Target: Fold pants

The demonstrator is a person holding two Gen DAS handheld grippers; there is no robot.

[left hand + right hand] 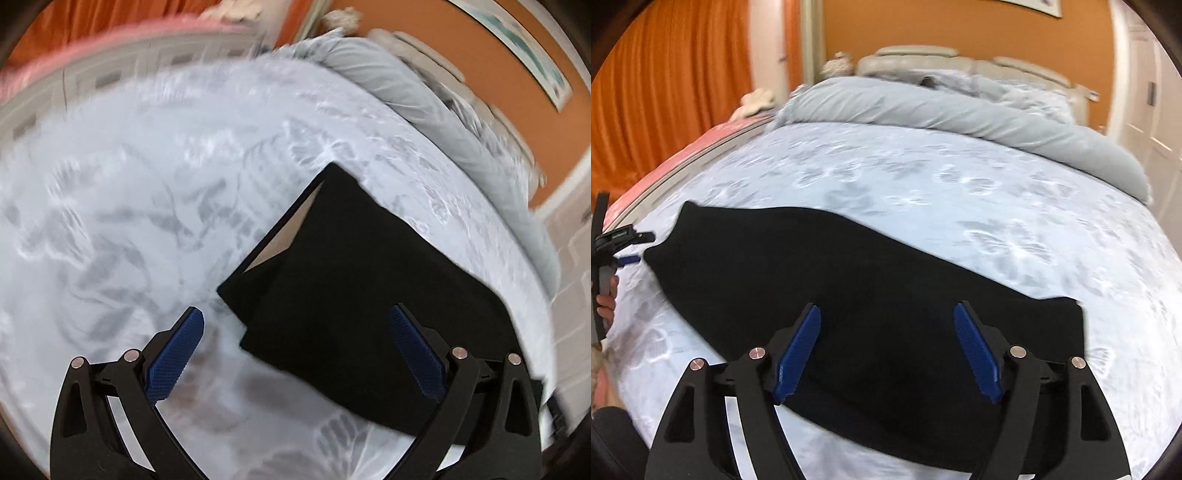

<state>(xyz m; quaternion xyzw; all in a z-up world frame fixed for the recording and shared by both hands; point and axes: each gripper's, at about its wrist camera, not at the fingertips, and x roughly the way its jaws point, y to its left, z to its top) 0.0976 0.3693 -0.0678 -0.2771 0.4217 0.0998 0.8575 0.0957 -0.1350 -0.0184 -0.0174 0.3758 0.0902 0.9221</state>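
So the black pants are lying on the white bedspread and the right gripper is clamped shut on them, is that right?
Not quite. The black pants do lie on the white bedspread, but the right gripper is open, not clamped on them. The right wrist view shows its blue pads spread wide apart above the cloth, with nothing pinched between them.

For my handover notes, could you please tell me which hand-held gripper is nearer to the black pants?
Right. The right hand-held gripper hovers open directly over the black pants, mid-garment. The left hand-held gripper, also open, sits at their end, one finger off the fabric.
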